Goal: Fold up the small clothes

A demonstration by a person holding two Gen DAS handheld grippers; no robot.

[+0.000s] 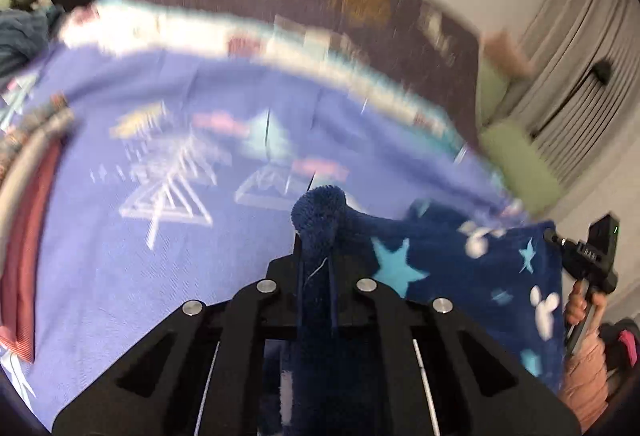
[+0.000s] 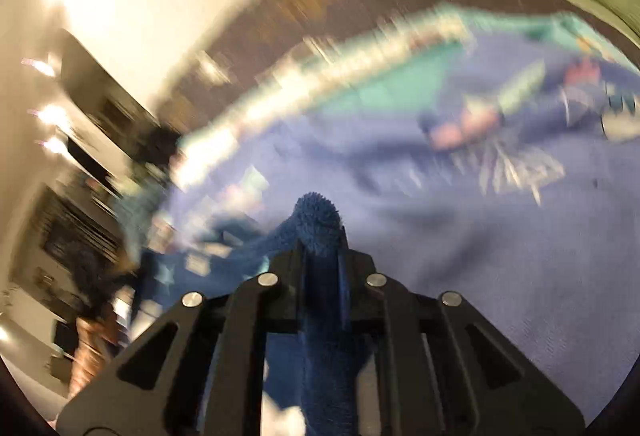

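One lilac bedspread (image 1: 120,236) with pale triangle prints covers the work surface; its white and teal border (image 1: 280,44) is smeared by motion blur. One navy fleece garment (image 1: 460,276), printed with light-blue stars and white mouse heads, is lifted above the bedspread and stretched between two grippers. One stack of folded clothes (image 1: 28,216) lies at the left edge, cut off by the frame. The left gripper (image 1: 318,232) is clamped on one fleece corner. The right gripper (image 2: 320,232) is likewise clamped on the opposite corner. In the left wrist view, a hand (image 1: 580,308) in a pink sleeve grasps the right gripper's handle. Both grippers point downward toward the bedspread. Background furniture is too blurred to identify.
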